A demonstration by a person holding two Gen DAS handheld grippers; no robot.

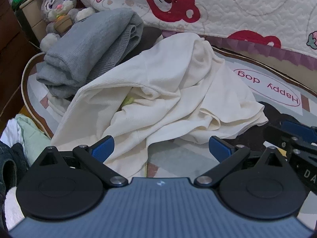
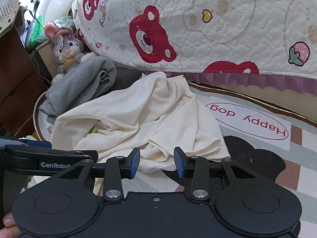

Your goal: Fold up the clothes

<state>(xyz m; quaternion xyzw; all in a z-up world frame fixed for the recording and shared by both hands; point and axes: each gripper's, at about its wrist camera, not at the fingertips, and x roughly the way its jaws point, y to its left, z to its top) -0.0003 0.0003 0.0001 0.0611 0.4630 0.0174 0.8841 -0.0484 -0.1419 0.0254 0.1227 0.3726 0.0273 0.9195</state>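
Note:
A cream garment (image 1: 158,91) (image 2: 138,115) lies crumpled on a rug with "Happy dog" lettering (image 1: 267,87) (image 2: 247,117). My left gripper (image 1: 161,147) hovers over the garment's near edge, its jaws wide open with nothing pinched; in the right wrist view the left gripper (image 2: 29,154) sits at the left border. My right gripper (image 2: 157,162) is at the garment's near right corner, jaws partly apart, with the cloth showing in the gap and no pad pressing it. The right gripper (image 1: 293,138) also shows at the right edge of the left wrist view. A folded grey garment (image 1: 89,49) (image 2: 85,77) lies behind the cream one.
A quilt printed with red bears (image 1: 237,6) (image 2: 218,19) hangs over the bed edge at the back. A plush rabbit (image 1: 57,6) (image 2: 65,47) sits behind the grey garment. More clothes (image 1: 23,130) are heaped at the left, beside dark wooden furniture (image 2: 15,69).

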